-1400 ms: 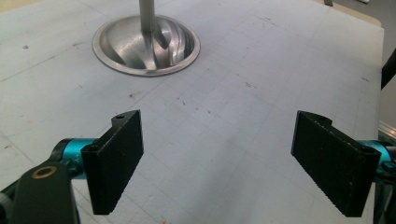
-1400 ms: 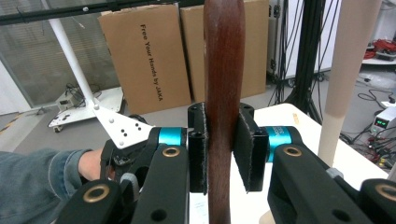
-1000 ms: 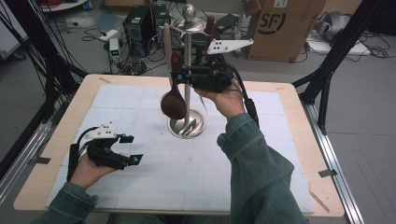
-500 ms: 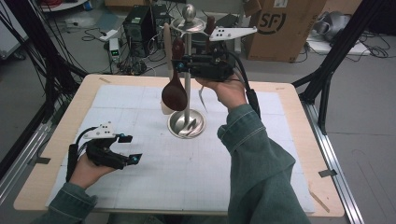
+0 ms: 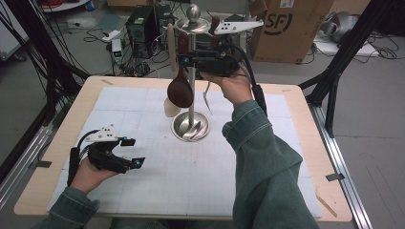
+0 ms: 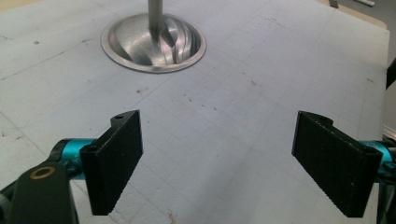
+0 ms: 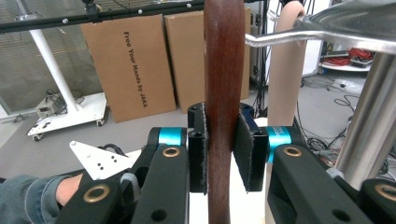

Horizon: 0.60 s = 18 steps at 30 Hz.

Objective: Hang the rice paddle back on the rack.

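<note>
A metal utensil stand [image 5: 190,128] rises from the middle of the white mat, its round base [image 6: 154,44] ahead of my left gripper. My right gripper [image 5: 184,59] is high beside the pole, shut on the handle of a dark wooden spoon [image 5: 180,91] that hangs bowl down. In the right gripper view both pads of my right gripper [image 7: 223,135] press the upright dark handle [image 7: 224,56]. A pale wooden spoon [image 5: 172,106] hangs from a hook behind it [image 7: 286,70]. My left gripper [image 5: 133,151] rests low at the mat's left, open with nothing between its jaws [image 6: 233,158].
The stand's pole [image 7: 373,107] and a hook arm [image 7: 299,37] lie close to the right of the held spoon. Behind the table stand a cardboard box [image 5: 286,28], a computer [image 5: 143,24] and cables. Black frame posts [image 5: 334,90] flank the table.
My right gripper has risen slightly beside the stand's pole, lifting the dark spoon's bowl farther above the base. The left gripper has stayed where it was.
</note>
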Motion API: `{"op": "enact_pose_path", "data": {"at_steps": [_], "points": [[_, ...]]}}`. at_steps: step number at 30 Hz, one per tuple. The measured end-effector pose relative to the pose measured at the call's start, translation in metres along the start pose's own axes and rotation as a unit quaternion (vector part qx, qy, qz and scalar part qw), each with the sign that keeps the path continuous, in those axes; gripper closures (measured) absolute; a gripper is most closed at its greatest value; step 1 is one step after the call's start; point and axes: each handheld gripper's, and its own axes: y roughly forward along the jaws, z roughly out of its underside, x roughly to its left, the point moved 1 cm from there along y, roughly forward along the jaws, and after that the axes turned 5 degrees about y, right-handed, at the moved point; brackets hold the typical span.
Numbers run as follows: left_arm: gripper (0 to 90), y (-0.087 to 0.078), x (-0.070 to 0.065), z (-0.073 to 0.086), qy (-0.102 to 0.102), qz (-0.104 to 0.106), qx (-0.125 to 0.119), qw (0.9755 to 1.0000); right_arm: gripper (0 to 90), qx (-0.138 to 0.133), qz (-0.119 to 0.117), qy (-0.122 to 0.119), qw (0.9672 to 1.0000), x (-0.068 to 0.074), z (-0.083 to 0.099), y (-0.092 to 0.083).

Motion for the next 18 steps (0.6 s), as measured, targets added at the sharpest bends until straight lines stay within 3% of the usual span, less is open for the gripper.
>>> {"op": "enact_pose_path", "data": {"at_steps": [18], "points": [[16.7, 0.0009, -0.0012, 0.0000, 0.001, 0.006, 0.004, 1.0000, 76.2, -0.004, 0.016, 0.009, 0.9998, -0.0083, -0.0004, 0.0010]]}}
